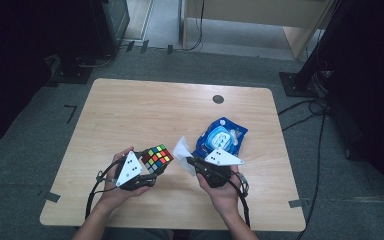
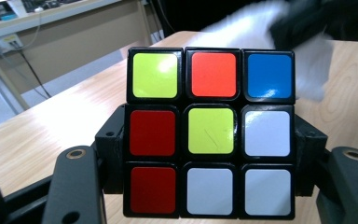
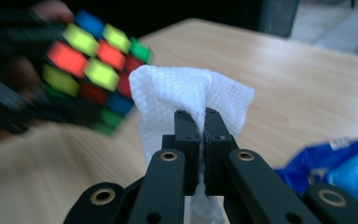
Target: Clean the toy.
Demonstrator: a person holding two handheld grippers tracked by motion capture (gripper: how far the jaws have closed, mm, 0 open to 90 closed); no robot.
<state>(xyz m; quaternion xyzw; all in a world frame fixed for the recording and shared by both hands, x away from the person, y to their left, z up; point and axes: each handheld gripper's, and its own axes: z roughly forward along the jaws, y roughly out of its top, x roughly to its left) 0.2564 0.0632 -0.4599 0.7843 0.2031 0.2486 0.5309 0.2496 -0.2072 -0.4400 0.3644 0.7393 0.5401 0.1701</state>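
A scrambled Rubik's cube (image 1: 157,158) with black edges is held above the table, and my left gripper (image 1: 149,169) is shut on its two sides. In the left gripper view the cube (image 2: 210,133) sits between both jaws, showing yellow, orange, blue, red and white stickers. My right gripper (image 1: 187,161) is shut on a white wipe (image 1: 182,149), which it holds up just right of the cube. In the right gripper view the jaws meet with the wipe (image 3: 186,95) pinched between them, and the cube (image 3: 93,70) is blurred behind at the left.
A blue pack of wet wipes (image 1: 221,138) lies on the wooden table (image 1: 145,110) just beyond my right gripper. A small round grommet (image 1: 218,99) sits near the table's far edge. Dark stands and cables surround the table on the floor.
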